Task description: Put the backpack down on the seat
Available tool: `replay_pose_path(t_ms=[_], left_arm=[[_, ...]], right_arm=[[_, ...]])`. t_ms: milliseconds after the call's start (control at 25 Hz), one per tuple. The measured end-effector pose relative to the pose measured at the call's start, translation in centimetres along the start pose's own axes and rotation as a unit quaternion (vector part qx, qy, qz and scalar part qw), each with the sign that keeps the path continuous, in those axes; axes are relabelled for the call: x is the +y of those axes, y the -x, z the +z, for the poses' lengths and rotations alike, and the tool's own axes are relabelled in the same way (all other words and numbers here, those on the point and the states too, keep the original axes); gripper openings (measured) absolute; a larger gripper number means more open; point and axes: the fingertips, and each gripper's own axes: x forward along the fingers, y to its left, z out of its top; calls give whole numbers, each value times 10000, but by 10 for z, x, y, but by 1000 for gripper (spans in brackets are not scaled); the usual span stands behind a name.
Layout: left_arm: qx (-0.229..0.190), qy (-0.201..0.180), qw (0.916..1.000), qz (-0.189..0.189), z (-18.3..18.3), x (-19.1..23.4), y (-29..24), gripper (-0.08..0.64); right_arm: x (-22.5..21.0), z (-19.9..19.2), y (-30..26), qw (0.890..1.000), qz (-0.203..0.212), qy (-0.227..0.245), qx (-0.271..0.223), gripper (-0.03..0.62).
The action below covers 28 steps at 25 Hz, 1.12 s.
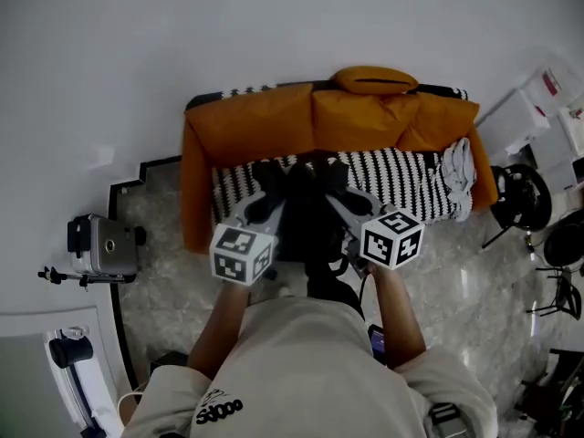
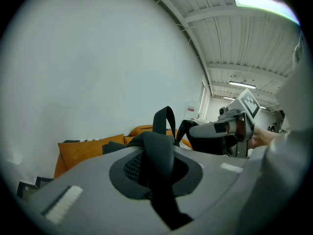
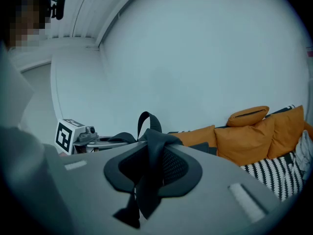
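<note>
2 handheld grippers hold a black backpack (image 1: 306, 213) up between them in front of an orange sofa (image 1: 265, 121). The left gripper (image 1: 259, 204) is closed on 1 black padded shoulder strap (image 2: 159, 155), which fills the narrow gap between its jaws and hangs down out of it. The right gripper (image 1: 345, 206) is clamped the same way on the other shoulder strap (image 3: 151, 168), mesh side showing. A thin webbing carry loop (image 2: 164, 117) stands up just behind the gripped straps.

From the head view the backpack hangs at the front edge of the sofa's black-and-white striped seat (image 1: 406, 176), its upper part over the stripes and its lower part in front of the sofa, near the person's legs. Whether it touches the seat cannot be told. 3 orange back cushions line the sofa, with 1 smaller orange pillow (image 1: 374, 80) on top. A grey cloth (image 1: 459, 167) lies at the seat's right end. A camera on a stand (image 1: 102, 246) is on the floor left of the sofa.
</note>
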Motion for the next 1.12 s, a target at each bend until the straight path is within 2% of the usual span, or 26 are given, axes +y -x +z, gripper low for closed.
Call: replay_pose_path(t_ms=[800, 1120], left_arm=[[878, 452, 9950, 126, -18, 64, -156, 37], [1317, 612, 9892, 182, -39, 86, -214, 37]], right_arm=[[-143, 8, -82, 9942, 140, -437, 975, 63], [-200, -1, -117, 9883, 170, -854, 1253, 63]])
